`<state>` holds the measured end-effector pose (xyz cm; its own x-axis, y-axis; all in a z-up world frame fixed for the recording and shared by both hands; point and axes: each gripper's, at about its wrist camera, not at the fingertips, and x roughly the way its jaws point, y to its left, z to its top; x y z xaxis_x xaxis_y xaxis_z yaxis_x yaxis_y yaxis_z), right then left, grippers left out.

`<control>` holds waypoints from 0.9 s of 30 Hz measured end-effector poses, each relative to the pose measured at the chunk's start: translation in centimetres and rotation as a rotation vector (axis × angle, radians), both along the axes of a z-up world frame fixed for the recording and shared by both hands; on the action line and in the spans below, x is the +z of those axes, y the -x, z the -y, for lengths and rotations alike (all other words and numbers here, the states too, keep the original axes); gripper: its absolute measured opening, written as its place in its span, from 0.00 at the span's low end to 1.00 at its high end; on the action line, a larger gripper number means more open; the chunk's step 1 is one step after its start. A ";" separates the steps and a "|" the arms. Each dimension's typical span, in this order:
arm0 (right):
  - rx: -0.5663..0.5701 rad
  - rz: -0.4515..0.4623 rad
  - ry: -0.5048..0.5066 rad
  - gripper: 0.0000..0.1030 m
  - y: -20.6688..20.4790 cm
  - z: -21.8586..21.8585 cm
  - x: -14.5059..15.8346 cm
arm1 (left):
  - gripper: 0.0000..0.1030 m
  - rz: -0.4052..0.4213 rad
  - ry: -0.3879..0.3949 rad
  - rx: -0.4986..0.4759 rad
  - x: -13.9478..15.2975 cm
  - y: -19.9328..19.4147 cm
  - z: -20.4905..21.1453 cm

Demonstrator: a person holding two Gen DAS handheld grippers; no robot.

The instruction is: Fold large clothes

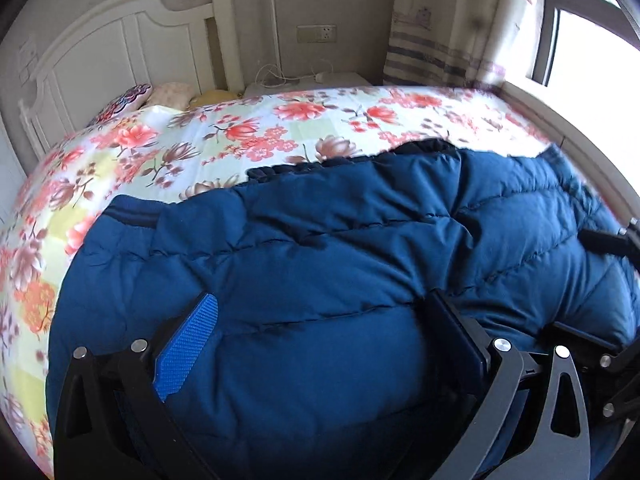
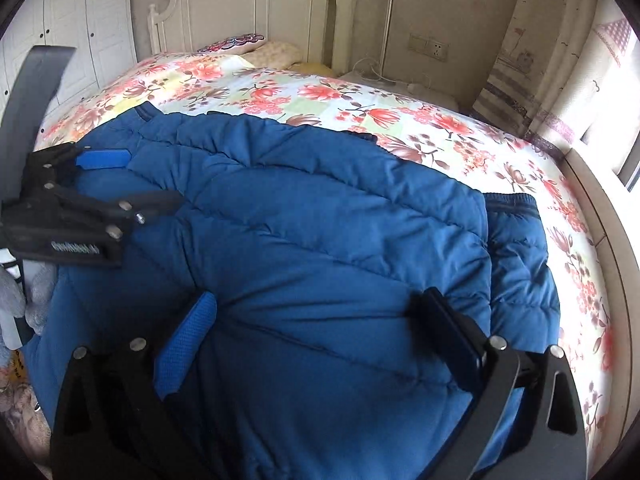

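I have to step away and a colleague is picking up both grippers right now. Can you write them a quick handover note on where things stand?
Left hand-held gripper: jaws wide open, over the near part of the blue padded jacket, gripping nothing.
Right hand-held gripper: also open, over the same jacket, to the right of the left one.
The jacket lies spread on the floral bedspread; a sleeve with a ribbed cuff sticks out on its right side.
Done: jacket laid out, a layer seemingly already lapped over the middle.
Left: probably bring in that sleeve, then fold the body. Neither gripper has a hold yet.
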<state>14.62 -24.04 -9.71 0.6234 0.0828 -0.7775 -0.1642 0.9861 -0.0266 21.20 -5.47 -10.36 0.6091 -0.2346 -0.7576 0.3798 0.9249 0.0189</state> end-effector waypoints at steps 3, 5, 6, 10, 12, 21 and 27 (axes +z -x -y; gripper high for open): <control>-0.048 0.034 -0.018 0.97 0.9 1.7 1.3 | 0.96 0.057 0.005 0.069 1.9 0.5 -3.2; -0.104 0.058 -0.005 0.97 1.6 3.4 1.7 | 0.96 0.081 -0.032 0.123 2.3 0.6 -5.3; -0.132 0.057 -0.005 0.97 1.9 4.4 1.6 | 0.96 0.088 -0.051 0.150 2.4 0.6 -6.3; -0.180 0.017 -0.129 0.98 2.1 7.5 -0.6 | 0.96 -0.007 0.018 0.239 0.9 -0.3 -10.7; -0.183 0.015 -0.139 0.98 2.0 7.6 -1.0 | 0.96 -0.022 0.041 0.254 0.9 -0.8 -11.2; -0.092 0.127 -0.004 0.97 4.1 1.1 3.6 | 0.96 -0.005 -0.009 0.251 0.7 -0.6 -10.4; 0.102 0.079 0.089 0.97 3.8 -6.8 -0.3 | 0.96 -0.003 -0.001 0.251 0.7 -0.4 -10.5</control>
